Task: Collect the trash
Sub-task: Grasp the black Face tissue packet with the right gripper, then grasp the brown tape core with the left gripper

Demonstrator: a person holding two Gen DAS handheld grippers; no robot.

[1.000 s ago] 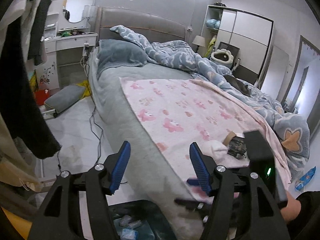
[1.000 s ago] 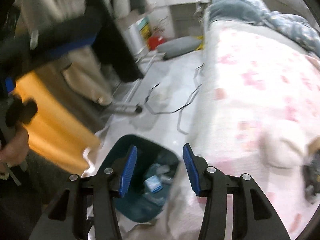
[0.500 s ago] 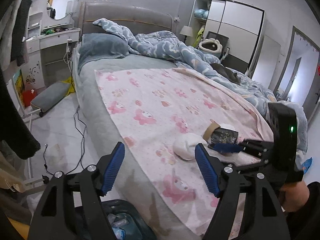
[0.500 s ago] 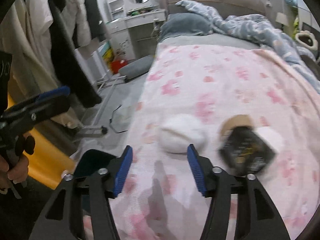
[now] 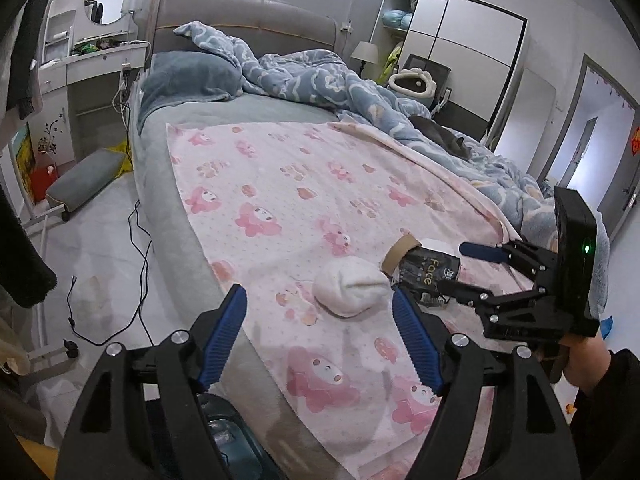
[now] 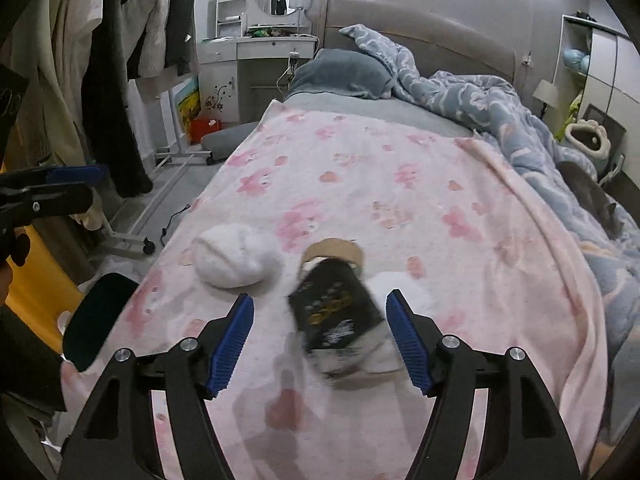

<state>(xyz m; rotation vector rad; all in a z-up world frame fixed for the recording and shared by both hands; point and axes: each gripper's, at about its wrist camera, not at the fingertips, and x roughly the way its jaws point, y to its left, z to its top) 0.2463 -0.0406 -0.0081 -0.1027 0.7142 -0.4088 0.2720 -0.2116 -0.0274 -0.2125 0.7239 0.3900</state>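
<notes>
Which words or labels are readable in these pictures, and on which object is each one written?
"Face": on the black packet lying on the pink blanket.
The smaller print beside it and the gold print on the packet in the right wrist view are too blurred to read.
The red sign by the door: too small to read.

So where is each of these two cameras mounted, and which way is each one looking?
Left wrist view: sits on the left gripper, looks down across the bed's pink blanket at a white wad; the right gripper and the hand holding it show; jaws opening, empty.
Right wrist view: sits on the right gripper, aims at a black packet; the left gripper's tip shows at the left edge; jaws opening, packet between them untouched.
Shared: wad, packet, cardboard tube, blanket.
</notes>
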